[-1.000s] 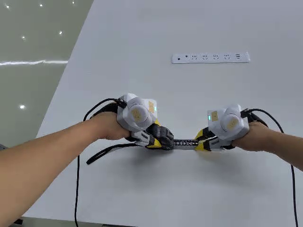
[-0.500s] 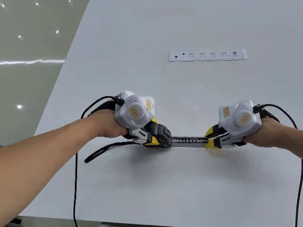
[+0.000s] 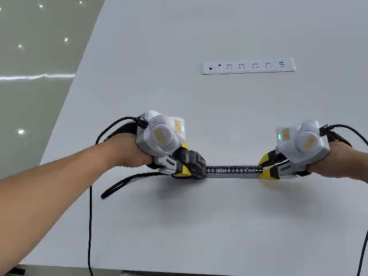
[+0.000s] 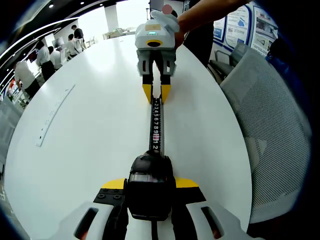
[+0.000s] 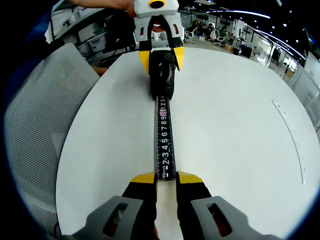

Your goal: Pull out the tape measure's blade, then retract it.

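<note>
A black tape measure case [image 3: 192, 164] [image 4: 150, 185] [image 5: 162, 75] rests on the white table, clamped between the yellow-tipped jaws of my left gripper [image 3: 183, 168] [image 4: 150, 187] [image 5: 161, 55]. Its numbered blade [image 3: 233, 170] [image 4: 156, 127] [image 5: 165, 140] runs out flat along the table to the right. My right gripper [image 3: 268, 172] [image 5: 166, 178] [image 4: 156, 93] is shut on the blade's end, roughly a dozen marks of blade showing between the two grippers.
A white power strip [image 3: 248, 66] [image 4: 52, 115] [image 5: 291, 135] lies farther back on the table. The table's left edge [image 3: 60, 115] drops to a shiny floor. Black cables [image 3: 123, 184] trail from the grippers. A mesh chair [image 4: 270, 125] stands beside the table.
My right gripper has moved to the right, drawing more blade out of the case. The left gripper holds the case nearly still.
</note>
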`<action>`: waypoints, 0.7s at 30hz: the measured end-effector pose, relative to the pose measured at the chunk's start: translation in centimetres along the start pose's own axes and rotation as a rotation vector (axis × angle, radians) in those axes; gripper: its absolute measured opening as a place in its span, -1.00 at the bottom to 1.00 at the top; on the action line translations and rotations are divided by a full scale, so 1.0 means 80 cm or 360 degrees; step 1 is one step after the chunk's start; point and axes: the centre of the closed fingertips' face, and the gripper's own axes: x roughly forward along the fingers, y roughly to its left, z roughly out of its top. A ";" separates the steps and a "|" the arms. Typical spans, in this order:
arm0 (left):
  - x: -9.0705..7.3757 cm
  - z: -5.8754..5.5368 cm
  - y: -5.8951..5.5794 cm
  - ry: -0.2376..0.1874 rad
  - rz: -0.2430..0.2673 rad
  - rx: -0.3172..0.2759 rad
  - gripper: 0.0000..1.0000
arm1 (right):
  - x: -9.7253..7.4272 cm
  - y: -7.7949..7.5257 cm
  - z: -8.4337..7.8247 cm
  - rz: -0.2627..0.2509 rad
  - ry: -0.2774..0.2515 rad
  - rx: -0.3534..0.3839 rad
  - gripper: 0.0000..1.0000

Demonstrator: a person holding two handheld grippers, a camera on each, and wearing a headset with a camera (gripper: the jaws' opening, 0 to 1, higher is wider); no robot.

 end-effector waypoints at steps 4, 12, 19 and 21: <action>0.000 0.000 0.000 0.0000 -0.0002 0.0001 -0.42 | -0.005 -0.002 -0.009 -0.0003 0.0004 0.0004 -0.80; 0.001 0.000 0.000 0.0002 -0.0006 -0.0007 -0.42 | -0.017 -0.001 -0.023 -0.0007 0.0022 0.0013 -0.80; 0.000 0.000 0.000 0.0002 -0.0006 -0.0006 -0.42 | -0.028 -0.001 -0.036 -0.0012 0.0039 0.0022 -0.80; 0.000 0.000 0.000 0.0002 -0.0007 -0.0006 -0.42 | -0.032 -0.001 -0.040 -0.0016 0.0045 0.0028 -0.80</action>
